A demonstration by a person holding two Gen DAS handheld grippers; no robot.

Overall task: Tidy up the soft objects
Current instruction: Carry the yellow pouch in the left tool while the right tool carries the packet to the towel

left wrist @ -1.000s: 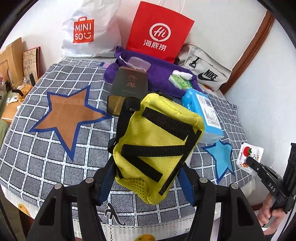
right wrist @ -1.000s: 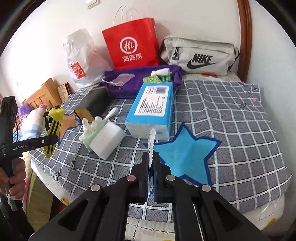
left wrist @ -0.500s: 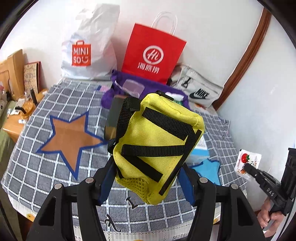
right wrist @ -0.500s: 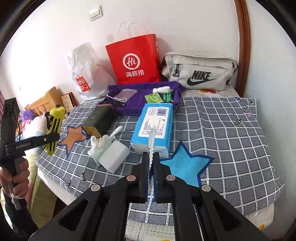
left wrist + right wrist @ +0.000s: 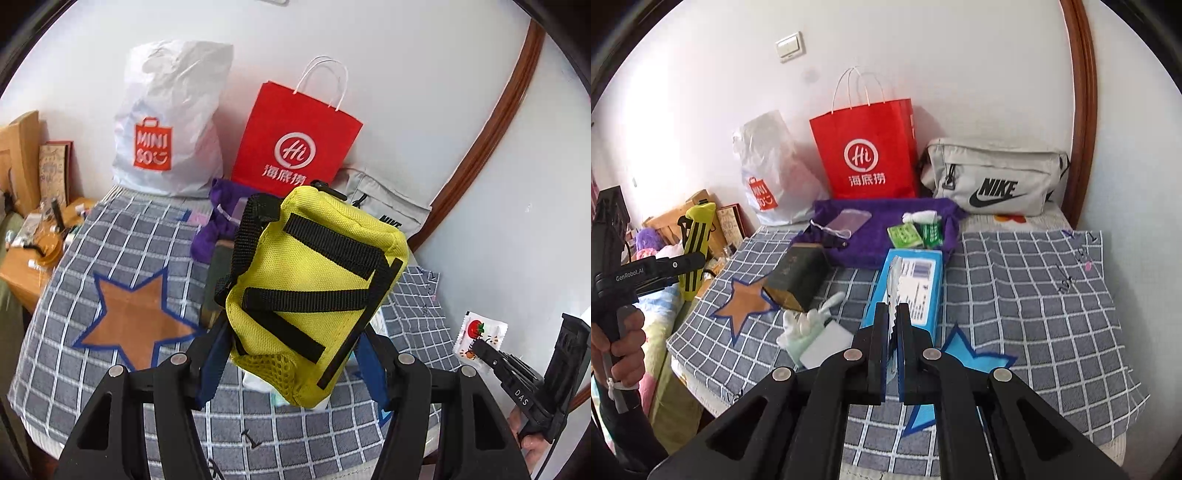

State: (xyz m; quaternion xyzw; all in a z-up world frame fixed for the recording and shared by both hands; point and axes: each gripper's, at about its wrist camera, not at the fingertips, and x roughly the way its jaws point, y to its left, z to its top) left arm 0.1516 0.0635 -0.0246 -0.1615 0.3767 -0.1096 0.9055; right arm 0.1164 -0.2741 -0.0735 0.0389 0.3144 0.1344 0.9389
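My left gripper (image 5: 291, 354) is shut on a yellow pouch with black straps (image 5: 314, 291) and holds it in the air above the near edge of the checked table (image 5: 110, 236). It also shows at the left of the right wrist view (image 5: 696, 251). My right gripper (image 5: 893, 314) is shut on a thin white sachet (image 5: 894, 295), seen edge-on. The sachet shows its tomato print in the left wrist view (image 5: 480, 334), held off the table's right side.
On the table lie a blue tissue pack (image 5: 912, 284), a dark box (image 5: 798, 277), a white block with cotton swabs (image 5: 809, 332) and a purple cloth (image 5: 879, 229) with small packets. A red paper bag (image 5: 868, 158), a white plastic bag (image 5: 768, 173) and a grey Nike bag (image 5: 993, 181) stand against the wall.
Both grippers have risen and pulled back from the table, each keeping its hold. The table and the bags behind it look smaller and farther off.
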